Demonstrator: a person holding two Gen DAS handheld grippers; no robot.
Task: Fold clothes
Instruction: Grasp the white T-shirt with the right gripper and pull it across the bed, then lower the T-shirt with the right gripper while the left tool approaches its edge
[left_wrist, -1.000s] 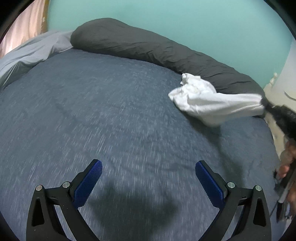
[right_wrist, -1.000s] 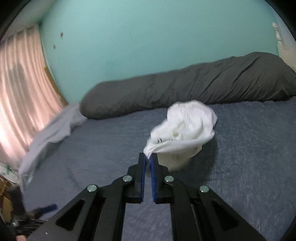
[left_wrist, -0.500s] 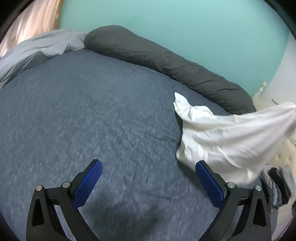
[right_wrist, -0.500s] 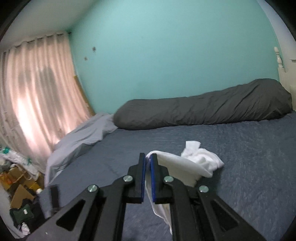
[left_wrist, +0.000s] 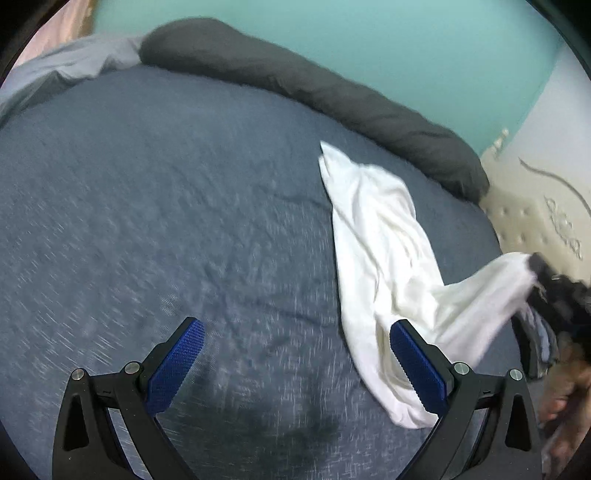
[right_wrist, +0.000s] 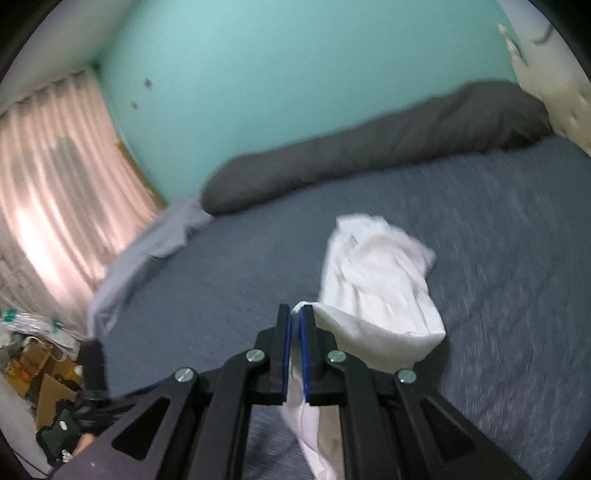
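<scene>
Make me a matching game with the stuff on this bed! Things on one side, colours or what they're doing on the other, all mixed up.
Things:
1. white garment
2. long pillow
3. left gripper
4. right gripper

Descriptions:
A. dark grey, lying along the teal wall
B. open, holding nothing
C. stretched out across the blue bed cover
D. shut on a bit of cloth

Pairs: 1-C, 2-A, 3-B, 4-D
</scene>
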